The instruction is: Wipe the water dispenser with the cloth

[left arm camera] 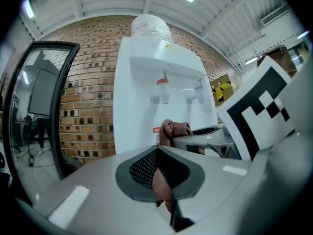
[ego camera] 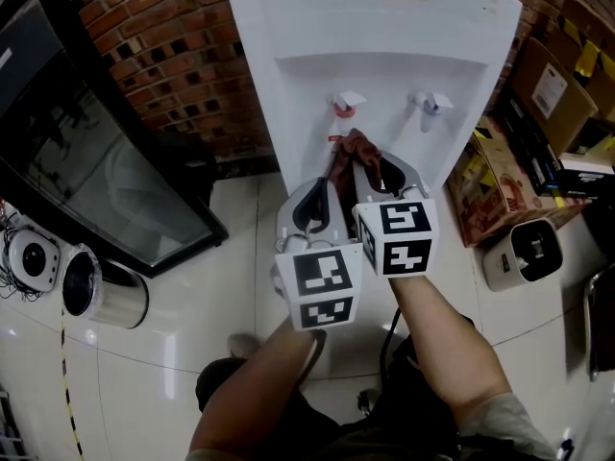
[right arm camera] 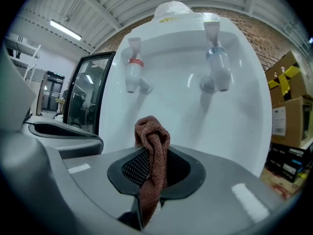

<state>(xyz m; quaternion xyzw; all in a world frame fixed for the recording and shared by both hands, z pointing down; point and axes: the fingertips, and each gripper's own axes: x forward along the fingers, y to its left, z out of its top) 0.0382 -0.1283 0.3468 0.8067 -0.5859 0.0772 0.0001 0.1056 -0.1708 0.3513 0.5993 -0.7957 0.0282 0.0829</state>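
- Head view: the white water dispenser (ego camera: pixel 384 27) stands on the pale tiled floor (ego camera: pixel 192 305) against a brick wall (ego camera: pixel 173 56). It has a yellow logo at its top and two taps in a recess, the red tap (ego camera: pixel 344 104) and, at three o'clock from it, the blue tap (ego camera: pixel 430 104). The left tool (ego camera: pixel 322 188) and right tool (ego camera: pixel 380 176) lie side by side and point at twelve o'clock towards the recess. The cloth (ego camera: pixel 357 154), a reddish-brown bunched rag, sits at their tips just at six o'clock of the red tap. Cardboard boxes (ego camera: pixel 553 84) stand at three o'clock of the dispenser.
- Left gripper view: the left tool (left arm camera: pixel 159 170) has its jaws closed together, with a thin pinkish-brown strip of cloth pinched between them. The knotted bulk of the cloth (left arm camera: pixel 172 129) shows at twelve o'clock, at the right tool's (left arm camera: pixel 205 136) tip, in front of the dispenser (left arm camera: pixel 142 106).
- Right gripper view: the right tool (right arm camera: pixel 155 173) is clamped tight on the cloth (right arm camera: pixel 152 141), whose ribbed, terry-like fold rises above the jaws and trails down between them. The dispenser's (right arm camera: pixel 234 121) white front fills the view behind it.
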